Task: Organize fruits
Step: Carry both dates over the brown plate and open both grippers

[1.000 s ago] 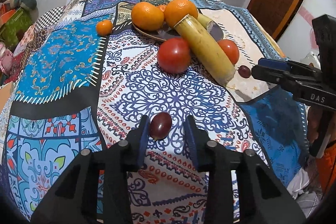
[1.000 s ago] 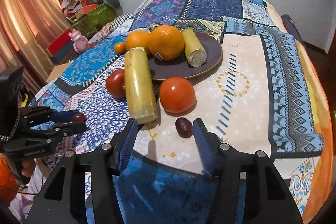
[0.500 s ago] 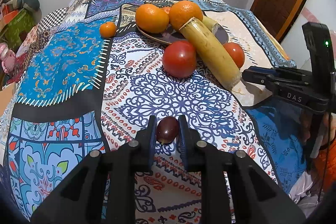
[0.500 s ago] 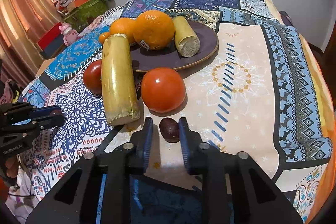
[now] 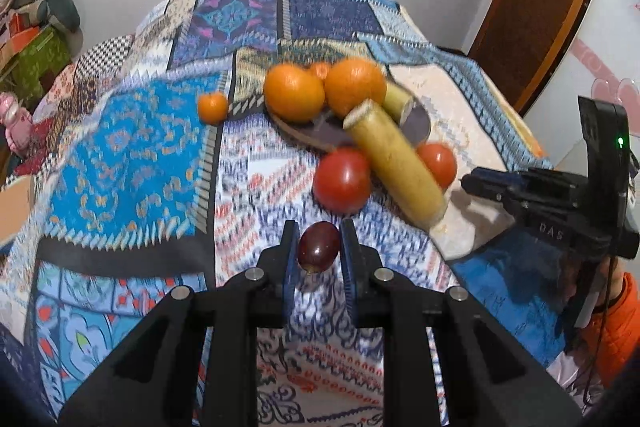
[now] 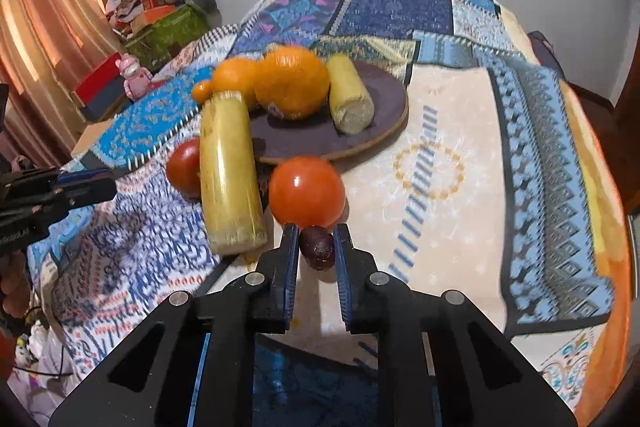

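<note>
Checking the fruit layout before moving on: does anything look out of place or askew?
Yes. The long yellow stalk lies half off the dark plate, one end propped on its rim, the other on the cloth between two tomatoes. A small orange sits alone on the cloth.

Small orange (image 5: pixel 320 70) mostly hidden behind oranges; blanket pattern (image 5: pixel 256 187) motion-blurred

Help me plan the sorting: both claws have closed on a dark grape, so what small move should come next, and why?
Probably carry both grapes to the dark plate. The left claw grips one grape, the right claw another grape beside a tomato, and the plate has bare space near the right claw.
</note>
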Demonstrator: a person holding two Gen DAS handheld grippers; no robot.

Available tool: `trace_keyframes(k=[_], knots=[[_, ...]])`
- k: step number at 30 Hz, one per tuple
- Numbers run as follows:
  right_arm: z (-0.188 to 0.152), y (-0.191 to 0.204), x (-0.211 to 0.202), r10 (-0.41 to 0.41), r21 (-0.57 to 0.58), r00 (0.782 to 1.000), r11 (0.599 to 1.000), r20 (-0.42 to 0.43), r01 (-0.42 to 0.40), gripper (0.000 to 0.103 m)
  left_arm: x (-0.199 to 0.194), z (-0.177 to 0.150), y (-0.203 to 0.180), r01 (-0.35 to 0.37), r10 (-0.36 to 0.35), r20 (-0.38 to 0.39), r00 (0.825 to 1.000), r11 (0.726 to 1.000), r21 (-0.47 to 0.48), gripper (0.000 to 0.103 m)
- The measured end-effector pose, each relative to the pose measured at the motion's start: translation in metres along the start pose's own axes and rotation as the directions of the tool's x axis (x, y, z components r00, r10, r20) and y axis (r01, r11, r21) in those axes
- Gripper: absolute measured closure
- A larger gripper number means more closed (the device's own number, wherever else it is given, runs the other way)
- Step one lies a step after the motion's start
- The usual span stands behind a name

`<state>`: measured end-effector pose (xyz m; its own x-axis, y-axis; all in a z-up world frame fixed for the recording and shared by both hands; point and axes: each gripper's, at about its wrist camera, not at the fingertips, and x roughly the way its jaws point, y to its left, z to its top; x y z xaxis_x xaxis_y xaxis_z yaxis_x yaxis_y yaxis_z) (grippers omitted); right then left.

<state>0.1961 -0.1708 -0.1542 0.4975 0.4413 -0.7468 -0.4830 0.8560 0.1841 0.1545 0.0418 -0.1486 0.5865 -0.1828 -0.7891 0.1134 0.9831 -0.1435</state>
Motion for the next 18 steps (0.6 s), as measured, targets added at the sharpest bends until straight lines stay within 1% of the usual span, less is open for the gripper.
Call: trace_keyframes(k=[6,11,14,18], knots=[[0.029,-0.001,-0.018,-0.014,-0.022,0.996,1.0,0.083,0.016,0.087,-0.007,0.04,-0.007,-0.015,0.012,0.077,0.997,0.999,0.036,0.083],[0.056,-0.003,-0.02,-0.024,-0.04,0.99,0.999,0.139,0.03,0.087,-0.001,0.08,-0.015,-0.017,0.009,0.133,0.991,0.998,0.06,0.083],[0.073,-0.005,-0.016,-0.031,-0.049,0.985,0.998,0.168,0.04,0.087,0.008,0.099,-0.017,-0.025,0.014,0.149,0.989,0.997,0.07,0.083],[0.089,-0.007,-0.006,-0.041,-0.056,0.982,0.997,0.183,0.052,0.087,0.029,0.119,-0.017,-0.037,0.026,0.144,0.989,0.997,0.074,0.083]])
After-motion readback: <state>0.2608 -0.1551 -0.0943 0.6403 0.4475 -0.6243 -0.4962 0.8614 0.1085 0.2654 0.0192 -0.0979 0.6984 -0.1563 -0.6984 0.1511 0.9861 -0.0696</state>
